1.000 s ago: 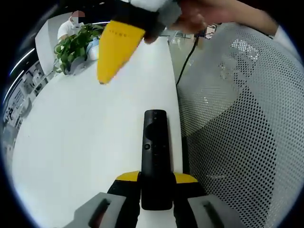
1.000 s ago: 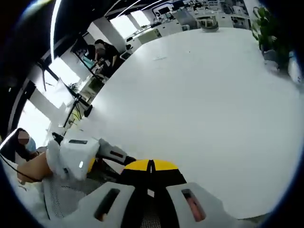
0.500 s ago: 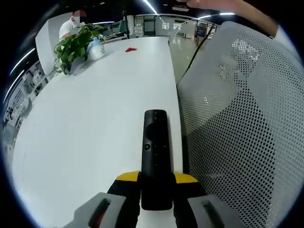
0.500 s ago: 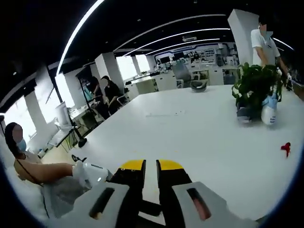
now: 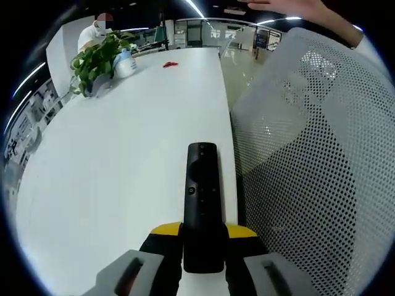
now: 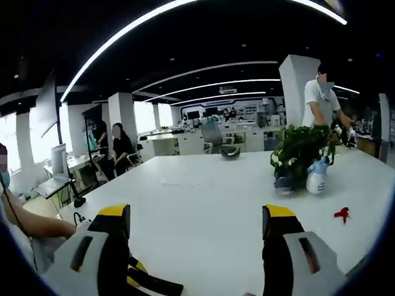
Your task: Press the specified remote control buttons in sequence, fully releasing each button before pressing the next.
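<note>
While left fingers (image 5: pixel 203 237) clamp the remote (image 5: pixel 202 197) above a white table (image 5: pixel 111 160), right fingers (image 6: pixel 194 225) spread apart.

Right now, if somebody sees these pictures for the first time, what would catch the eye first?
In the left gripper view, the black remote control stands out most, held between the yellow-tipped jaws of the left gripper over the white table, beside a perforated mesh chair back. In the right gripper view, the right gripper has its jaws wide apart, facing a potted plant and a spray bottle.
</note>
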Tool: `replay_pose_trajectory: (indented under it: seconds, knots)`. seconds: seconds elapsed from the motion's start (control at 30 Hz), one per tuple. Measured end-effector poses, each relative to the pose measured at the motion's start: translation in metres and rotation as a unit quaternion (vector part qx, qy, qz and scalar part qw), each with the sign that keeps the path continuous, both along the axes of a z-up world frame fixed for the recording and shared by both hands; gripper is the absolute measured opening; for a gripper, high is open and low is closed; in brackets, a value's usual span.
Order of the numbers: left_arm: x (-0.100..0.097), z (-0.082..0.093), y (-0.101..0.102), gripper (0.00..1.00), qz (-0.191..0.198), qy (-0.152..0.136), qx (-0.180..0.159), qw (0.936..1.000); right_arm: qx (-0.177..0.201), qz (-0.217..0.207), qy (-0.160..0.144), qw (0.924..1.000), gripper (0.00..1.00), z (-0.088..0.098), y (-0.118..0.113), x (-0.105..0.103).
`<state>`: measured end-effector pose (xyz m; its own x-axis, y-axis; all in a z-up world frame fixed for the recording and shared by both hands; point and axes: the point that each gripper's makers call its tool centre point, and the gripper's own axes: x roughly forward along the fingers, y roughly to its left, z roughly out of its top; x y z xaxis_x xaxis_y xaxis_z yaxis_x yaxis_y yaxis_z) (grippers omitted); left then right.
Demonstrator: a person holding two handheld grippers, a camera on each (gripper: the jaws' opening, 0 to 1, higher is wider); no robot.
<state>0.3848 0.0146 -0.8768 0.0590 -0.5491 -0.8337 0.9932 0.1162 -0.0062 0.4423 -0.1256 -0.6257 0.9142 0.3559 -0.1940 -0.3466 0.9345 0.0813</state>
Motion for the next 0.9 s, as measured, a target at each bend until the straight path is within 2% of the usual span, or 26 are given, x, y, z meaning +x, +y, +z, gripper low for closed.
replay_pose_trajectory:
  seconds: [0.07, 0.17, 0.4, 0.43, 0.5, 0.53, 0.6, 0.63, 0.73, 0.8, 0.9]
  knots:
    - [0.000, 0.000, 0.000, 0.25, 0.000, 0.000, 0.001, 1.0000, -0.016, -0.006, 0.017, 0.9997, 0.97, -0.010, -0.002, -0.004]
    - [0.000, 0.000, 0.000, 0.25, 0.001, 0.001, 0.003, 1.0000, -0.020, -0.022, 0.010, 0.9995, 1.00, -0.017, -0.005, -0.005]
    - [0.000, 0.000, 0.000, 0.25, 0.000, 0.000, 0.002, 1.0000, -0.026, -0.046, 0.016, 0.9985, 1.00, -0.033, -0.004, -0.010]
    - [0.000, 0.000, 0.000, 0.25, 0.000, 0.000, 0.002, 1.0000, -0.049, -0.058, -0.002, 0.9971, 1.00, -0.028, -0.007, -0.007]
    - [0.000, 0.000, 0.000, 0.25, 0.000, 0.001, 0.002, 1.0000, -0.063, -0.066, -0.031, 0.9953, 0.95, -0.025, -0.008, -0.003]
    - [0.000, 0.000, 0.000, 0.25, 0.000, 0.001, 0.002, 1.0000, -0.062, -0.068, -0.022, 0.9956, 0.94, -0.026, -0.007, -0.006]
    - [0.000, 0.000, 0.000, 0.25, 0.001, 0.001, 0.000, 1.0000, -0.061, -0.067, -0.046, 0.9949, 0.93, -0.018, -0.006, -0.008]
    - [0.000, 0.000, 0.000, 0.25, 0.001, 0.001, -0.001, 1.0000, -0.051, -0.080, -0.061, 0.9937, 0.94, -0.014, -0.012, -0.009]
    - [0.001, 0.000, 0.000, 0.25, 0.002, 0.002, -0.003, 1.0000, -0.028, -0.082, -0.023, 0.9960, 0.91, -0.024, -0.015, -0.008]
    - [0.001, 0.000, -0.001, 0.25, 0.004, 0.002, -0.004, 1.0000, -0.032, -0.081, -0.001, 0.9962, 0.90, -0.031, -0.016, -0.008]
    - [0.001, 0.000, -0.001, 0.25, 0.005, 0.001, -0.006, 1.0000, -0.050, -0.077, 0.005, 0.9958, 0.93, -0.036, -0.012, -0.008]
